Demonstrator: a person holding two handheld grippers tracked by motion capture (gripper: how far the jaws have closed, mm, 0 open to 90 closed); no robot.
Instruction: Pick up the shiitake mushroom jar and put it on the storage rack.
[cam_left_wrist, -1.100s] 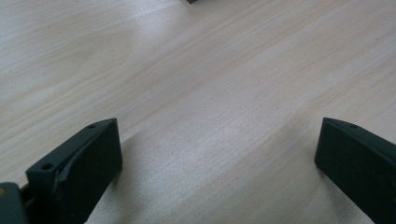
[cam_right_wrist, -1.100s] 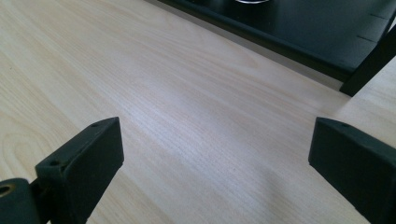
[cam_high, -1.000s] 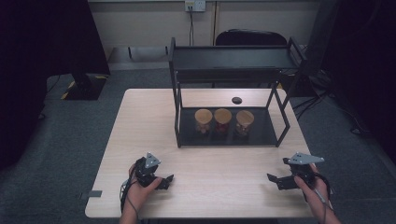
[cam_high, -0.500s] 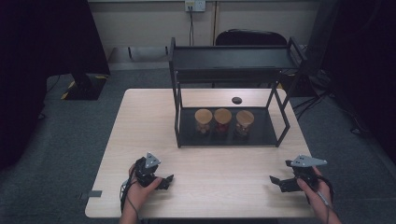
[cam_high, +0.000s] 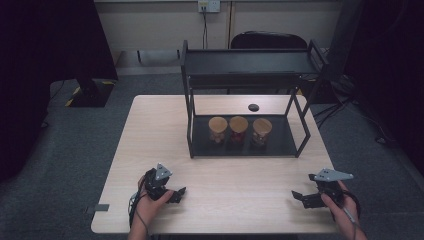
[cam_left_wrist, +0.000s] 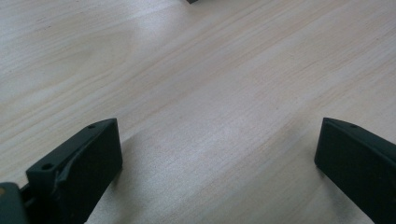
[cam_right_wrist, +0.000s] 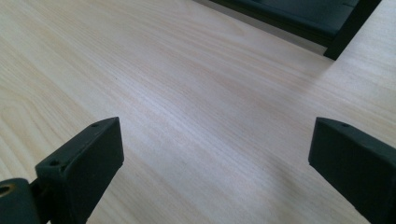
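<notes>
Three jars with wooden lids (cam_high: 238, 129) stand in a row on the bottom tray of a black two-level rack (cam_high: 245, 65) at the middle back of the light wooden table (cam_high: 160, 130). My left gripper (cam_high: 179, 194) rests near the front left edge, jaws wide open over bare wood (cam_left_wrist: 219, 135). My right gripper (cam_high: 298, 196) sits near the front right edge, also open with nothing between its jaws (cam_right_wrist: 215, 140). Both are well in front of the rack.
A small dark round object (cam_high: 253, 107) lies on the table behind the rack. A black chair (cam_high: 265, 40) stands beyond the table. The rack's front foot and base rail (cam_right_wrist: 341, 42) show in the right gripper view. Grey carpet surrounds the table.
My right gripper has drifted slightly back and right toward the table's front corner. The left gripper has stayed put.
</notes>
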